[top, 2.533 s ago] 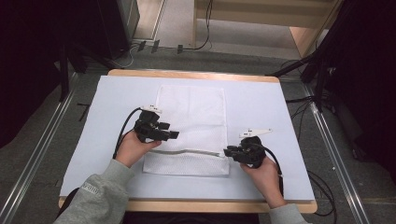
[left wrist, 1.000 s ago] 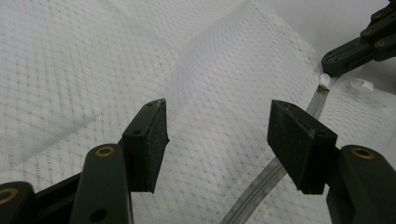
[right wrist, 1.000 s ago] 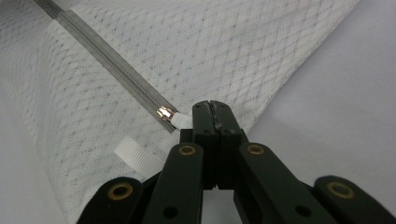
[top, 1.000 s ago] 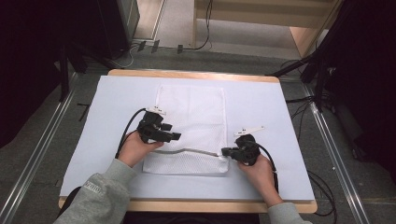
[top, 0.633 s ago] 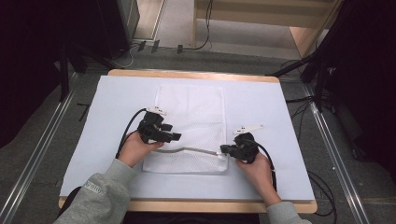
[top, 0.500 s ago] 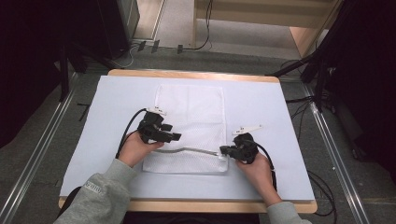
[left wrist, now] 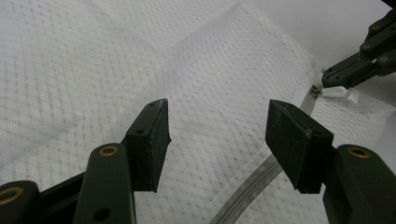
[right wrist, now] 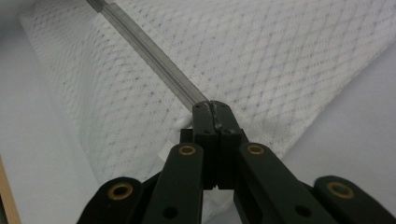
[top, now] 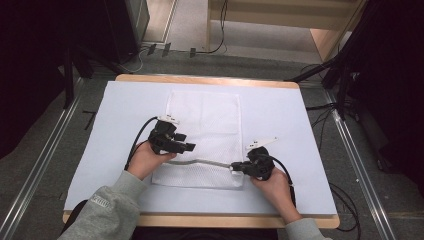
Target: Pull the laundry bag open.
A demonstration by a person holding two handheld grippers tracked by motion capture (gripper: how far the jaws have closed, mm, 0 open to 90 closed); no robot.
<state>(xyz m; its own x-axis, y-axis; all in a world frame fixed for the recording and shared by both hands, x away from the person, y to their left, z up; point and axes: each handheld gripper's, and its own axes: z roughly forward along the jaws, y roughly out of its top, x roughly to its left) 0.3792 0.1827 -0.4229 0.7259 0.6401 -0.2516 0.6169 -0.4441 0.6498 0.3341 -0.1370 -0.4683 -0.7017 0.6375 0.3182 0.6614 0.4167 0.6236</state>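
White sheet covers my surface (top: 300, 130); mesh laundry bag (top: 205, 117) lies flat at its middle. Grey zipper (top: 207, 162) runs across the bag's near end. My left tool (top: 187, 147) hovers above the mesh, jaws wide, holding nothing. My right tool (top: 234, 169) is clamped on the zipper pull (left wrist: 337, 92).

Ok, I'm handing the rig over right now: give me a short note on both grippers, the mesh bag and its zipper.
Right gripper: shut on the zipper pull, at the right end of the zipper.
Left gripper: open, poised over the mesh bag near the zipper's left part, holding nothing; its jaws have just been closing a little.
Bag lies flat on the white table cover.
Done: pull gripped.
Left: probably steady the bag with the left, then run the zipper.
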